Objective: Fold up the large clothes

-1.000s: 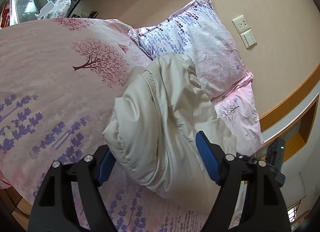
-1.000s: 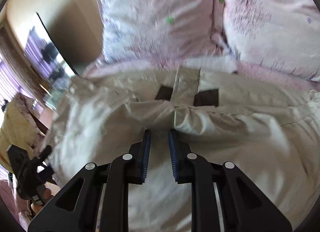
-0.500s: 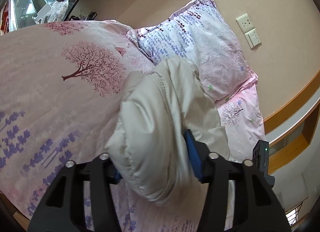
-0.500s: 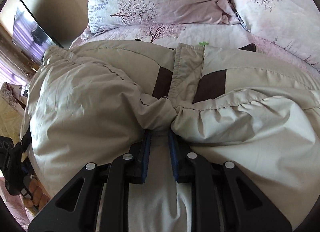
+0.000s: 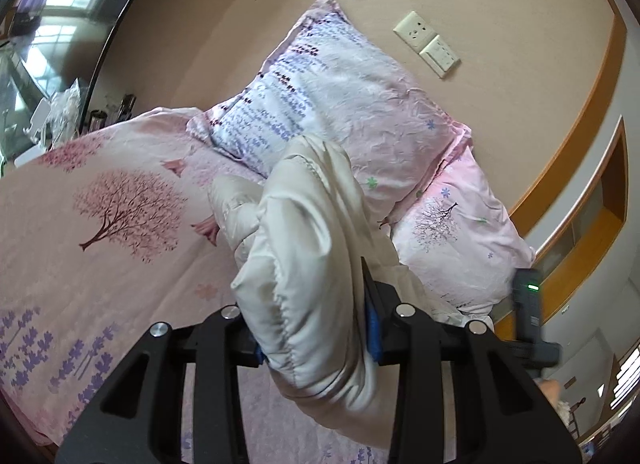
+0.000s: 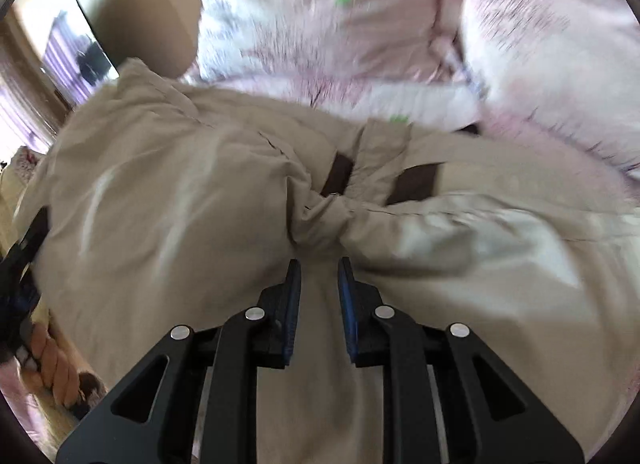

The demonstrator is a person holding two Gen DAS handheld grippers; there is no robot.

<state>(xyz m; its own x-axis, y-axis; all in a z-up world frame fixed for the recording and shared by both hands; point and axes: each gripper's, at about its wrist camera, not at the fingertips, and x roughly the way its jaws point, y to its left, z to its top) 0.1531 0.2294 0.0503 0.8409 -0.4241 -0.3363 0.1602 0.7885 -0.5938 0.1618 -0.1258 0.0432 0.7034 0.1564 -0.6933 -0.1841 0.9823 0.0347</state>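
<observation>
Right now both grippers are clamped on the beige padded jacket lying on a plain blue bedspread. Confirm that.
Not quite. Both the left gripper and right gripper are clamped on the beige padded jacket, but the bedspread is pink with tree and lavender prints, not plain blue. The left wrist view shows it.

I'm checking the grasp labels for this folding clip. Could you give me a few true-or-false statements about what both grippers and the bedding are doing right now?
1. The left gripper has a puffy fold of the beige jacket between its fingers. True; its jaws have just been closing on it.
2. The right gripper stands wide open and clear of the jacket. False: it is clamped on bunched jacket fabric.
3. Two floral pillows lie against the wall. True.
4. The bedspread is plain blue. False: it is pink, printed with trees and lavender.
</observation>
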